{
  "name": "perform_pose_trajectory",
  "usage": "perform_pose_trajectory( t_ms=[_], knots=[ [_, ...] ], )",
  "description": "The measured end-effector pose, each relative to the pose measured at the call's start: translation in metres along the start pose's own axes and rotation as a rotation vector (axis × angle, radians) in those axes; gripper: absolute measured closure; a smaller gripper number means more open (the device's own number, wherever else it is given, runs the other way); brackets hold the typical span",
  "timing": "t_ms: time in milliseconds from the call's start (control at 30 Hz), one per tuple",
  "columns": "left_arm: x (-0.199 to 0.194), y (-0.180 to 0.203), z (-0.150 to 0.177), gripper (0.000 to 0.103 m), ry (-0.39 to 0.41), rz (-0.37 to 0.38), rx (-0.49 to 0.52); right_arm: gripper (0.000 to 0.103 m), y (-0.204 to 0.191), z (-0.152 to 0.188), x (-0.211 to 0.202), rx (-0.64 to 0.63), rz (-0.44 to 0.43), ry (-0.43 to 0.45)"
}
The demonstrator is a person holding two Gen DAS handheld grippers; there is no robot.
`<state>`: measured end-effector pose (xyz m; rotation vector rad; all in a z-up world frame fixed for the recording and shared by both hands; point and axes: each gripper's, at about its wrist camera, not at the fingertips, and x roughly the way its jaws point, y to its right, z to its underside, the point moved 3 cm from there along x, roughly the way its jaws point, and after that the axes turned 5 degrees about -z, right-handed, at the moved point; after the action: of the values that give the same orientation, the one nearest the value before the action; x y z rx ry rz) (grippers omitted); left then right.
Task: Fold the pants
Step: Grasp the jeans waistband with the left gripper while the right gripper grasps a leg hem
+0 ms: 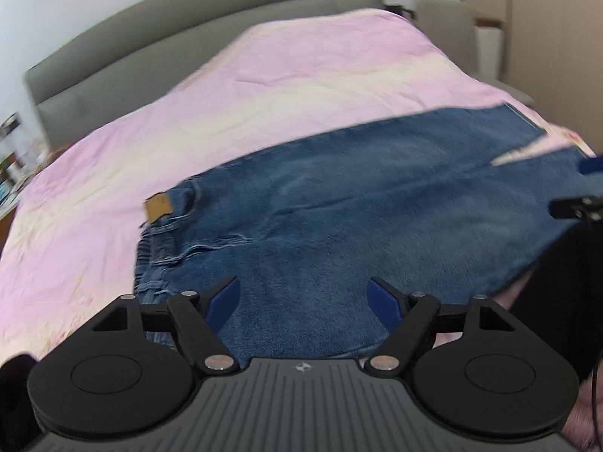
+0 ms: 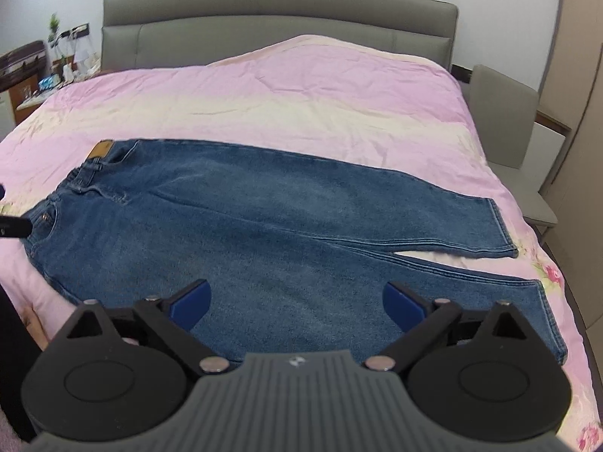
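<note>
Blue jeans lie flat across a pink bed cover, waistband with a tan patch at the left, two leg hems at the right. My right gripper is open and empty above the near leg. In the left wrist view the jeans fill the middle, waistband patch at the left. My left gripper is open and empty above the seat area. The right gripper's tip shows at the right edge.
The pink bed cover spreads behind the jeans up to a grey headboard. A grey bedside seat stands at the right. A cluttered nightstand is at the far left. The bed's right edge drops off beside the hems.
</note>
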<state>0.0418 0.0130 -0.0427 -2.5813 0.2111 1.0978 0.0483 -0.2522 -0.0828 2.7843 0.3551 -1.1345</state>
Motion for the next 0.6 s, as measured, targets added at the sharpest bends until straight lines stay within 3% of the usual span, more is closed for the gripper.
perform_pose_trajectory(
  t_ms=[100, 167, 333, 500, 600],
  knots=[
    [0.015, 0.012, 0.005, 0.018, -0.038, 0.106, 0.112, 0.022, -0.007, 0.004, 0.018, -0.047, -0.057, -0.069],
    [0.026, 0.025, 0.012, 0.018, -0.061, 0.146, 0.214, 0.032, -0.015, 0.008, 0.033, -0.084, -0.100, -0.126],
    [0.063, 0.056, 0.029, 0.018, -0.164, 0.210, 0.444, 0.032, -0.035, 0.022, 0.074, -0.153, -0.187, -0.271],
    [0.104, 0.078, 0.049, 0.018, -0.268, 0.193, 0.613, 0.032, -0.054, 0.036, 0.110, -0.229, -0.223, -0.373],
    [0.120, 0.084, 0.058, 0.018, -0.301, 0.183, 0.645, 0.032, -0.064, 0.040, 0.137, -0.278, -0.212, -0.437]
  ],
)
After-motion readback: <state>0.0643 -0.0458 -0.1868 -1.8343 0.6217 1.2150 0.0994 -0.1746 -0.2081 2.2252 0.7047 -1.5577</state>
